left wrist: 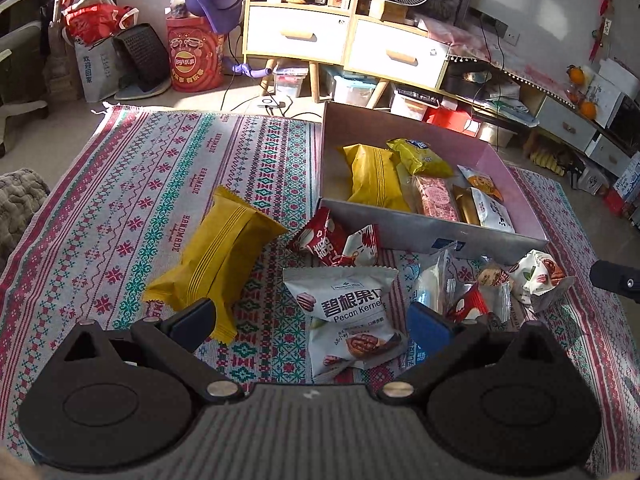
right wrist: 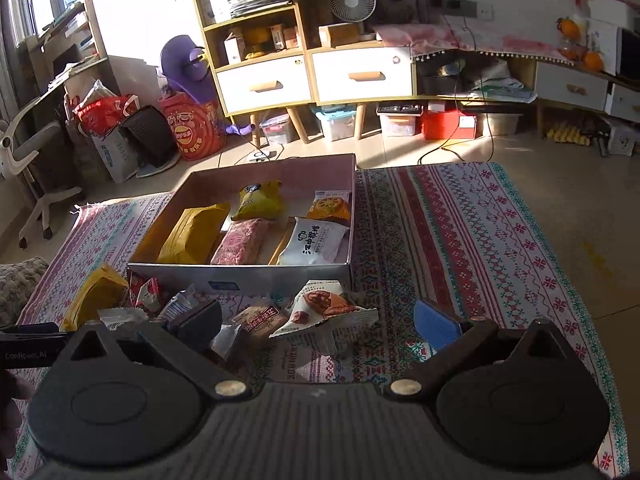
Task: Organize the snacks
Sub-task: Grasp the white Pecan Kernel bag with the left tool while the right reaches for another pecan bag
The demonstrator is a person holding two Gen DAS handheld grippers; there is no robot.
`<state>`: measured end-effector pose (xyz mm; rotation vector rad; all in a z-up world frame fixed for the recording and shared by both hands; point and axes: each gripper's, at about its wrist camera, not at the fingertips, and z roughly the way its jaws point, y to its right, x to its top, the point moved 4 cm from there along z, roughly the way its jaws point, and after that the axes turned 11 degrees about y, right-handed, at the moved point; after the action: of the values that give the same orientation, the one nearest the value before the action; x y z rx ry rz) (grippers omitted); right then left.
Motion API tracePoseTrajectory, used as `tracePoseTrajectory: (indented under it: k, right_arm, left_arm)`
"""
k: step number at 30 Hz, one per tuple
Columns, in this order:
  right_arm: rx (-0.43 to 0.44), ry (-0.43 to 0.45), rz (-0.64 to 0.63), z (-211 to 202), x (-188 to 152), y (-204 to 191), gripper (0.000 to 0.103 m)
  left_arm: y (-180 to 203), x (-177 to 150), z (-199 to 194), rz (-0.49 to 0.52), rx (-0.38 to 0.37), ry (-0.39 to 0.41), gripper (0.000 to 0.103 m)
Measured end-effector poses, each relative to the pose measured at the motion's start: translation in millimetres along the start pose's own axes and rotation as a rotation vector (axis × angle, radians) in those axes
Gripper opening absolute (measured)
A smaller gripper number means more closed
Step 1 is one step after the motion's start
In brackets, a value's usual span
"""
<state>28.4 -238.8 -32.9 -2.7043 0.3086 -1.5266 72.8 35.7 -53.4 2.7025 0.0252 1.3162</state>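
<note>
Both grippers hang low over the patterned rug [left wrist: 132, 184], pointed forward at the box. The left gripper [left wrist: 310, 320] is spread wide and grasps nothing; the white pecan kernel packet [left wrist: 344, 300] lies between its fingers, contact unclear. The right gripper [right wrist: 318, 320] is likewise spread and empty, with a walnut-print packet [right wrist: 324, 310] just ahead between its fingertips. Ahead of both, the open cardboard box [right wrist: 240, 274] holds a big yellow packet [right wrist: 192, 236], a pink bar [right wrist: 240, 242], a white packet [right wrist: 312, 242] and smaller ones behind. Loose snacks sit before the box, including a long yellow packet [left wrist: 216, 256] left of the left gripper
</note>
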Motion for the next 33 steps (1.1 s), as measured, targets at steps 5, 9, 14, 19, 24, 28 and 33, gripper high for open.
tracePoseTrajectory:
  k: [5, 9, 14, 19, 24, 28, 33]
  right_arm:
    - [-0.011, -0.024, 0.012, 10, -7, -1, 0.102]
    - [-0.008, -0.025, 0.035, 19, -10, -2, 0.102]
    - [-0.035, -0.032, 0.042, 33, -13, 0, 0.102]
    - [-0.052, -0.050, 0.049, 43, -16, 3, 0.102]
    - [-0.080, -0.072, 0.052, 54, -23, 8, 0.102]
    - [-0.078, -0.090, 0.062, 62, -24, 10, 0.099]
    - [-0.056, -0.095, 0.074, 66, -24, 8, 0.092]
  left_arm:
    - [3, -10, 8, 0.004, -0.037, 0.002, 0.098]
    - [7, -15, 11, -0.005, -0.070, -0.007, 0.087]
    - [11, -19, 17, 0.002, -0.099, -0.012, 0.082]
    - [14, -22, 24, 0.001, -0.110, -0.026, 0.078]
    - [18, -24, 29, -0.013, -0.115, -0.040, 0.075]
    - [19, -23, 29, -0.019, -0.118, -0.038, 0.072]
    - [16, -23, 28, -0.039, -0.115, -0.036, 0.069]
